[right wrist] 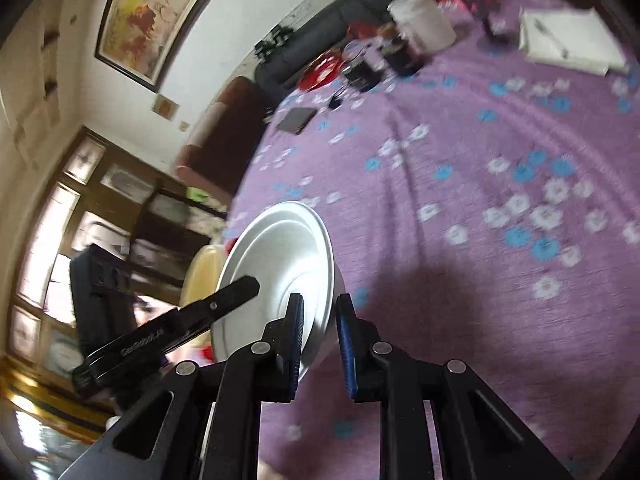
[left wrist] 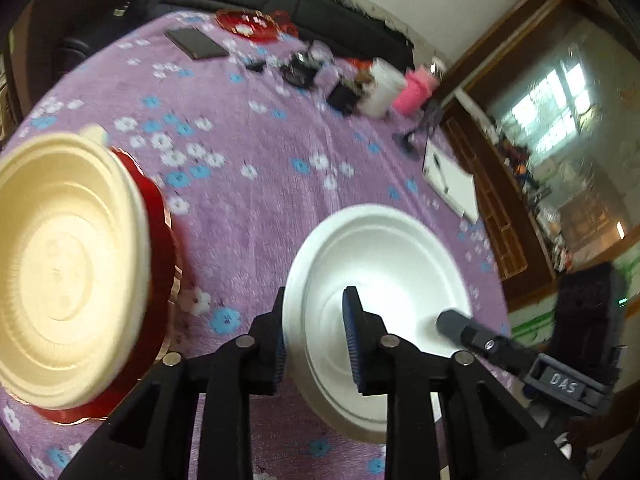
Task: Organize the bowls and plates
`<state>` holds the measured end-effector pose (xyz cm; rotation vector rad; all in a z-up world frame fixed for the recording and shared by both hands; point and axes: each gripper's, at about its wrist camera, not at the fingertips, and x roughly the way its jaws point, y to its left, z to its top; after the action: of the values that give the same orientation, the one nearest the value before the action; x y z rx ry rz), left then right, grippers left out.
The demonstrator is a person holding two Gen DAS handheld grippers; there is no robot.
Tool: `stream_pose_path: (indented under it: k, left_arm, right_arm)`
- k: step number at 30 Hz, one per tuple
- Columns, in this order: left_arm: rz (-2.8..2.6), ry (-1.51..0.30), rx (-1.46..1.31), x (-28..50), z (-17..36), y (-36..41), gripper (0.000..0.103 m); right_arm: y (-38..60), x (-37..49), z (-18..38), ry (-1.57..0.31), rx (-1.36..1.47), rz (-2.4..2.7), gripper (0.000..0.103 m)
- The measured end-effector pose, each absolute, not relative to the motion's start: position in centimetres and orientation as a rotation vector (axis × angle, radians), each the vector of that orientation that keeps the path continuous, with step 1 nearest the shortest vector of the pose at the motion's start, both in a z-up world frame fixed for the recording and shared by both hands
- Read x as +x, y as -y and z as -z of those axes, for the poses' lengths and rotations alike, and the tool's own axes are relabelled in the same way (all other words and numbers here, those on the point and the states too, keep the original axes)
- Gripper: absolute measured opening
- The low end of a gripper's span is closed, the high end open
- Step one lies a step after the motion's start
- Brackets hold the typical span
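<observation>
A white bowl [left wrist: 384, 264] hangs above the purple flowered cloth, held by both grippers on opposite rims. My left gripper [left wrist: 318, 340] has its fingers either side of the bowl's near rim. My right gripper [right wrist: 320, 340] straddles the other rim of the same white bowl [right wrist: 280, 264]; its finger [left wrist: 460, 326] shows in the left wrist view. A cream bowl [left wrist: 68, 272] sits on a red plate [left wrist: 160, 272] at the left; it also shows in the right wrist view [right wrist: 200, 276].
The purple cloth [left wrist: 256, 208] covers the table. At the far side stand a white tub [left wrist: 380, 88], a pink cup [left wrist: 414, 92], a black notebook [left wrist: 196, 43], another red plate [left wrist: 244, 26], dark small items and a white pad [left wrist: 450, 184].
</observation>
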<state>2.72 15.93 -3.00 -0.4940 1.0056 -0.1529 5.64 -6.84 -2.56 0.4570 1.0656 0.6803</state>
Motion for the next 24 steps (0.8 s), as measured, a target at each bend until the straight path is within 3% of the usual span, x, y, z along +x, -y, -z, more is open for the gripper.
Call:
stream_pose_path:
  k: [4, 9, 24]
  left_arm:
    - [0.155, -1.056, -0.444, 3.4, 5.1, -13.8, 0.026]
    - [0.092, -1.020, -0.302, 3.3, 5.4, -11.6, 0.043]
    - [-0.145, -0.846, -0.045, 0.9, 2.9, -10.8, 0.064]
  right_arm:
    - [8.2, 5.9, 3.8, -1.064, 0.416, -0.585, 0.019]
    - [10.9, 6.0, 4.6, -1.032, 0.359, -0.448, 0.019]
    - [11.9, 5.1, 6.0, -1.019, 0.342, -0.441, 0.019]
